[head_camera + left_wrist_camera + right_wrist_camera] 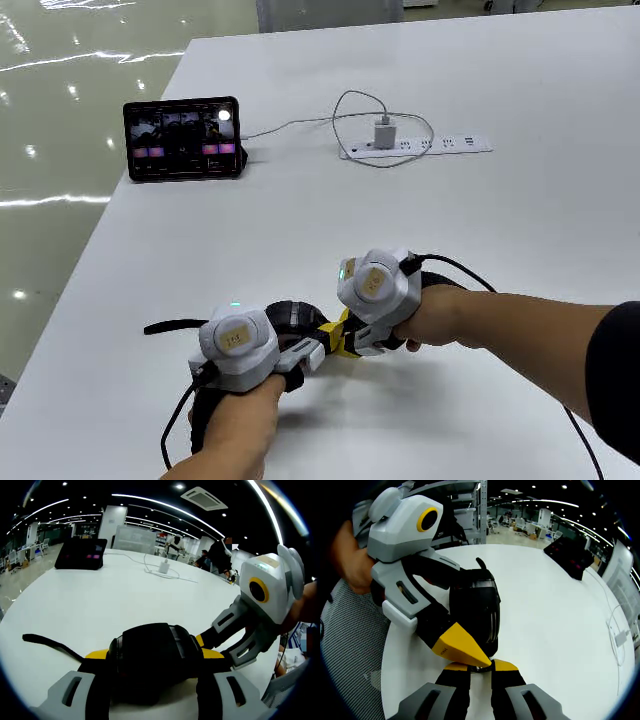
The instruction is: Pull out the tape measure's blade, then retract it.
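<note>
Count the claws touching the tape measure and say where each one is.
2. The left claw clamps the tape measure across its black body. The right claw meets it from the opposite end, its yellow tips pinched together at the case's edge.

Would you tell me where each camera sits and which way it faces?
Head view: on the headset, looking forward and down at the left gripper, right gripper and table; the person's forearms show.
Left gripper view: on the left gripper, looking along its jaws, clamped on the tape measure, towards the tablet.
Right gripper view: on the right gripper, facing the left gripper; its jaws pinch the tape measure's edge.
Both gripper views share the tape measure and the other gripper.
</note>
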{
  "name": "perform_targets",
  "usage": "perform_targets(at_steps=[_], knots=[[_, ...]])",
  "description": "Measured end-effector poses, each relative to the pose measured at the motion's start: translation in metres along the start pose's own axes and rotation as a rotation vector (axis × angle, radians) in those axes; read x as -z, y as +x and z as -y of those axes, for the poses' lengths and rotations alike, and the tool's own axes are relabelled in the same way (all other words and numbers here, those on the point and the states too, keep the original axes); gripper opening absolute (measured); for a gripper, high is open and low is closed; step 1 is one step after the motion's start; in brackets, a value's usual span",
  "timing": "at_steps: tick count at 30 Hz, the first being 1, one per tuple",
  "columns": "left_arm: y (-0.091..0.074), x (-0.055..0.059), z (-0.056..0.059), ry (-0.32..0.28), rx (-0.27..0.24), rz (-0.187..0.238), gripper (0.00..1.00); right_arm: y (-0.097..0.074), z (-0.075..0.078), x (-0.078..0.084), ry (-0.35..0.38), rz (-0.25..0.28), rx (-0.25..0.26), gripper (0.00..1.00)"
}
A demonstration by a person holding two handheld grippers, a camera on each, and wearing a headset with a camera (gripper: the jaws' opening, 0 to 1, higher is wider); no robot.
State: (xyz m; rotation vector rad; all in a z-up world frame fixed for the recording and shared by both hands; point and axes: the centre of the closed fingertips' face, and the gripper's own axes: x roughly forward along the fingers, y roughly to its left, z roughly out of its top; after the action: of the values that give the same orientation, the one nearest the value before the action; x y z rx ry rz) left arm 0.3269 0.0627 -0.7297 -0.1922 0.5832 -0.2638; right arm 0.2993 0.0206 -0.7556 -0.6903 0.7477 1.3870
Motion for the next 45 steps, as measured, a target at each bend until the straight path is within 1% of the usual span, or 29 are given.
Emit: perform_targets(at_steps=[18,21,23,24,27,30,33,35,36,37,38,40,41,42,43,44,45], knots=[[0.0,0.001,0.0,0.004,-0.006,-0.001,0.66,0.0,0.0,0.0,0.0,0.001,0.005,0.12],[0.001,0.0,0.001,0.017,-0.005,-0.011,0.67,0.0,0.0,0.0,0.009,0.009,0.016,0.13],[0.001,-0.002,0.002,0.053,0.004,-0.023,0.67,-0.002,0.001,0.001,0.036,0.02,0.026,0.13],[0.0,-0.002,0.002,0.058,0.012,-0.032,0.67,-0.003,0.001,0.003,0.04,0.023,0.03,0.13],[-0.002,-0.002,0.001,0.046,0.034,-0.054,0.66,-0.01,0.0,0.006,0.034,0.029,0.042,0.14],[-0.006,-0.005,0.0,0.047,0.059,-0.061,0.66,-0.02,-0.001,0.006,0.041,0.055,0.057,0.13],[-0.01,-0.006,-0.003,0.063,0.084,-0.08,0.69,-0.03,-0.001,0.007,0.059,0.077,0.071,0.14],[-0.013,-0.01,-0.006,0.092,0.1,-0.074,0.72,-0.036,-0.001,0.011,0.079,0.085,0.078,0.14],[-0.014,-0.011,-0.008,0.113,0.103,-0.073,0.73,-0.039,0.0,0.012,0.083,0.09,0.085,0.14],[-0.016,-0.013,-0.01,0.147,0.106,-0.071,0.74,-0.043,0.001,0.015,0.09,0.092,0.093,0.15],[-0.017,-0.014,-0.01,0.161,0.111,-0.068,0.76,-0.045,0.002,0.016,0.097,0.093,0.099,0.15],[-0.019,-0.015,-0.012,0.169,0.134,-0.064,0.79,-0.052,0.003,0.019,0.116,0.105,0.114,0.16],[-0.02,-0.014,-0.01,0.164,0.156,-0.067,0.8,-0.055,0.003,0.02,0.124,0.111,0.118,0.17],[-0.023,-0.014,-0.005,0.147,0.197,-0.065,0.8,-0.061,0.003,0.022,0.135,0.12,0.128,0.18],[-0.024,-0.015,-0.006,0.155,0.2,-0.062,0.81,-0.064,0.003,0.023,0.138,0.124,0.136,0.19],[-0.027,-0.015,-0.006,0.173,0.212,-0.063,0.83,-0.069,0.003,0.026,0.145,0.127,0.145,0.2],[-0.028,-0.015,-0.004,0.175,0.228,-0.061,0.85,-0.072,0.003,0.028,0.148,0.13,0.154,0.21]])
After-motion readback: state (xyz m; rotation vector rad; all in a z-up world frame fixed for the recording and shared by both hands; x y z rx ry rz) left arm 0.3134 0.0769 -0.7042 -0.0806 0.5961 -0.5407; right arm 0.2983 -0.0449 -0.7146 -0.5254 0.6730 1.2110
